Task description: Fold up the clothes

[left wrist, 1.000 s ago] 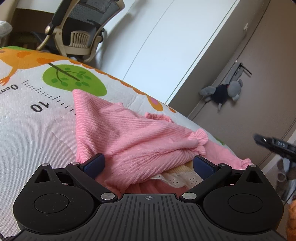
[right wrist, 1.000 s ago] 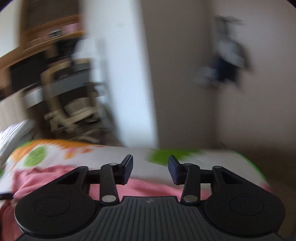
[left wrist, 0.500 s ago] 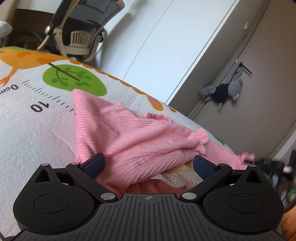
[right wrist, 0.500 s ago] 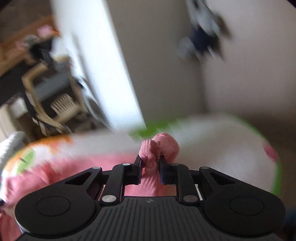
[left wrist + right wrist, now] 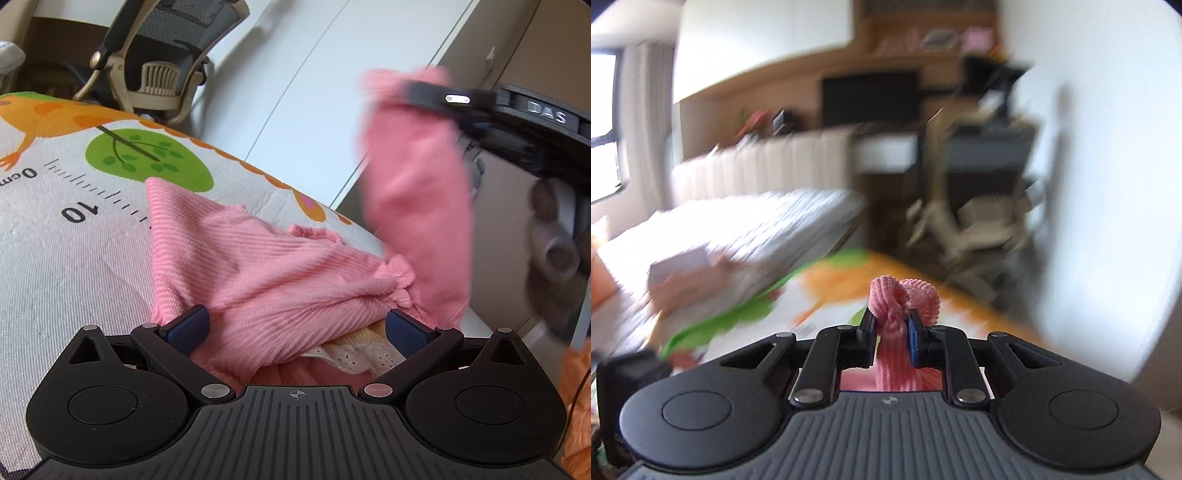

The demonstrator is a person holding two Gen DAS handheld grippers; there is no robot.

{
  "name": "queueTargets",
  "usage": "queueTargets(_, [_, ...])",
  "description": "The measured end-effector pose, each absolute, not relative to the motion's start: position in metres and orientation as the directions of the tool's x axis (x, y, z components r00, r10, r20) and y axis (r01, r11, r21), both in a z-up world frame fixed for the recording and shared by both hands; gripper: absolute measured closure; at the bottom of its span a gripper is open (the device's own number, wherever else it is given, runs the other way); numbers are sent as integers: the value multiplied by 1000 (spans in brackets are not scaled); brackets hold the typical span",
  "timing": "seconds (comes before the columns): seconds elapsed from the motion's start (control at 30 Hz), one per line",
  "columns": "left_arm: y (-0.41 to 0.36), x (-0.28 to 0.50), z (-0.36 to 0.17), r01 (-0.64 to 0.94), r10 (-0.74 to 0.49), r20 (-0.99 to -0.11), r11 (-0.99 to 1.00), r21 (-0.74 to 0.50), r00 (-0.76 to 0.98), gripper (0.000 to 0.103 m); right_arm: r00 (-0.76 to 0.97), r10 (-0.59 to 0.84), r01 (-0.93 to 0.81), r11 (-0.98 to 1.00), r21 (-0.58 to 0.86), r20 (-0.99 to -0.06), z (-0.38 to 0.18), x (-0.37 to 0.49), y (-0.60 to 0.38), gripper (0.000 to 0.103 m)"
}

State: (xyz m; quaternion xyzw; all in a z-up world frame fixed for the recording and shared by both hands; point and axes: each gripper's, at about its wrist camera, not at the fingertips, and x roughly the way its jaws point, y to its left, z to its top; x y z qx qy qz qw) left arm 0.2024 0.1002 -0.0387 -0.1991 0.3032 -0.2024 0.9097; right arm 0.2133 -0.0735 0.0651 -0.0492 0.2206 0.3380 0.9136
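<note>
Right wrist: gripper [image 5: 890,326] pinching pink garment [image 5: 899,306].

The pink top [image 5: 266,273] ahead of the left gripper [image 5: 295,328] is soft ribbed knit cloth, matt, with cream eyelet lace [image 5: 354,356] under its hem. Beneath it the play mat [image 5: 62,258] looks quilted and printed, faintly sheened. Both grippers are matt black plastic with ridged housings, small shiny metal pins and textured blue pads [image 5: 188,326]. Between the right gripper [image 5: 892,328] pads sits the same ribbed knit, bunched
</note>
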Motion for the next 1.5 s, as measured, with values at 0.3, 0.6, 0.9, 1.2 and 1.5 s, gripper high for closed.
queueTargets(0.3, [99, 202, -38, 250, -487, -474, 842, -479, 734, 0, 454, 684, -727, 654, 207, -571, 33, 229, -33, 58])
queueTargets(0.6, [113, 206, -41, 235, -533, -448, 791, -565, 718, 0, 643, 612, -541, 789, 293, -460, 57, 222, -149, 48])
queueTargets(0.9, [128, 210, -3, 215, -519, -378, 762, -610, 766, 0, 695, 415, -425, 896, 131, -587, -30, 201, -179, 47])
queueTargets(1.2, [111, 251, -14, 76, -413, -565, 848, -524, 714, 39, 703, 447, -437, 885, 160, -553, -36, 195, -183, 39])
queueTargets(1.5, [104, 224, 14, 184, -381, -470, 892, -413, 796, 82, 702, 463, -431, 881, 195, -541, -37, 195, -189, 37])
